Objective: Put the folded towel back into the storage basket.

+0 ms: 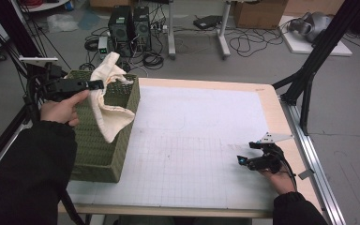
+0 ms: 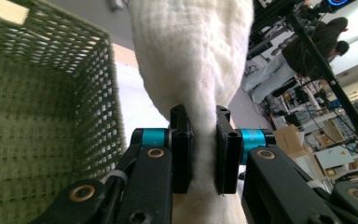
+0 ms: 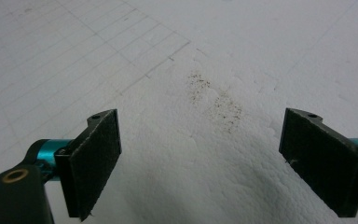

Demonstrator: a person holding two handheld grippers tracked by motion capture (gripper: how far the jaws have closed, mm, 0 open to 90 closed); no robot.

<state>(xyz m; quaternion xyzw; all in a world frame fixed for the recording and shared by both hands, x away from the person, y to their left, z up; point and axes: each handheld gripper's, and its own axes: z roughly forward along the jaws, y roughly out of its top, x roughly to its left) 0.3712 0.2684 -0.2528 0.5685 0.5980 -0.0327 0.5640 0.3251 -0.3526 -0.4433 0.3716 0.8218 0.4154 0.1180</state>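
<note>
A cream cloth [image 1: 108, 96] hangs over the near right corner of a green woven basket [image 1: 104, 154] at the table's left. My left gripper [image 1: 98, 85] is shut on the cloth's upper part and holds it above the basket's rim. Seen from the left gripper view, the cloth [image 2: 196, 56] is pinched between the two black pads [image 2: 182, 149], with the basket's wall [image 2: 42, 116] to the left. My right gripper [image 1: 243, 161] rests low over the white gridded mat at the right. In the right gripper view it [image 3: 200, 163] stands open with nothing between its pads.
The white gridded mat [image 1: 192, 140] covers most of the table top. A faint dark speckled stain [image 3: 216, 100] marks the mat ahead of the right gripper. Black frame struts [image 1: 309, 70] rise off the table's far right corner. Computer towers and cables lie on the floor beyond.
</note>
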